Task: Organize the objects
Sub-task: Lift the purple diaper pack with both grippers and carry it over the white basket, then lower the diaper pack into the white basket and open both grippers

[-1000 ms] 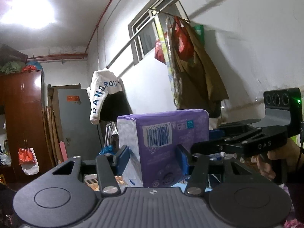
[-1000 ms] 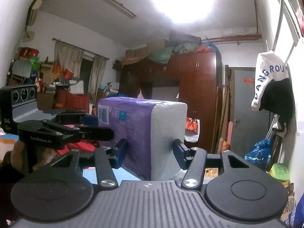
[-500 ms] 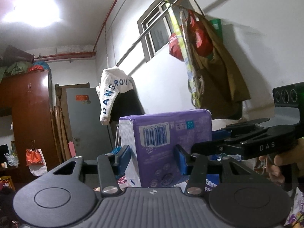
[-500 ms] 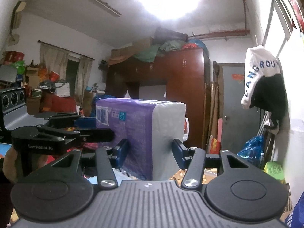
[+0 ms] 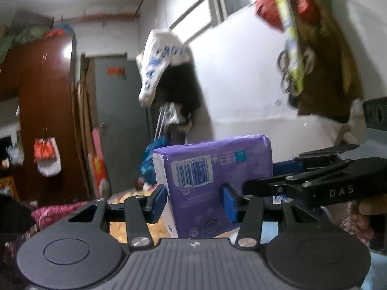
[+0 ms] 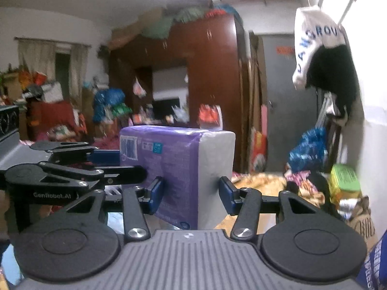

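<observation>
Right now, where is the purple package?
In both wrist views the purple package sits centre frame, clamped between the left gripper and the right gripper, in front of the brown wardrobe.

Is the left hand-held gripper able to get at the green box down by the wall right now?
Probably not: the left hand-held gripper is shut on the purple pack, which the right hand-held gripper also clamps. The green box sits apart, low by the wall.

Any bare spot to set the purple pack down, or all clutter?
Left gripper and right gripper both clamp the purple pack. Barest-looking patch: yellow patterned cloth right of it, bordered by the green box and blue bag at the wall. Piled bags beside the wardrobe: crowded.
</observation>
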Tool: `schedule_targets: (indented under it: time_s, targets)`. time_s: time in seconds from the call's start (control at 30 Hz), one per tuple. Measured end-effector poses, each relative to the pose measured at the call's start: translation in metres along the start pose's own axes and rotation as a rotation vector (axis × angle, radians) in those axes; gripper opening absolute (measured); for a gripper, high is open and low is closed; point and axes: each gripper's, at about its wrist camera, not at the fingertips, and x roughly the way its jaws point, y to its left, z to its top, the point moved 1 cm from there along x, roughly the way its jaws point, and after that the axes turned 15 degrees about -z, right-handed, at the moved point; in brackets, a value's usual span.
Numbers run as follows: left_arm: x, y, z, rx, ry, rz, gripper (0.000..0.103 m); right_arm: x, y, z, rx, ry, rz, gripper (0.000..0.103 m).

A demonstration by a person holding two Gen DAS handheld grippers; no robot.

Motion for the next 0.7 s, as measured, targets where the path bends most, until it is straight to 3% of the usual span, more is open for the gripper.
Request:
schedule_targets:
  time_s: [0.13, 0.33, 0.7]
  targets:
    - [0.013, 0.009, -0.004, -0.036, 0.076, 0.034, 0.053, 0.016, 0.006, -0.006, -0.006, 0.079, -0.019, 0.053]
    - [0.01, 0.008, -0.007, -0.033, 0.124, 0.054, 0.053, 0.012, 0.005, -0.008, 0.04, 0.167, 0.01, 0.053]
    - [0.029, 0.011, -0.013, -0.019, 0.151, 0.103, 0.053, 0.031, -0.006, -0.006, 0.052, 0.202, -0.001, 0.053]
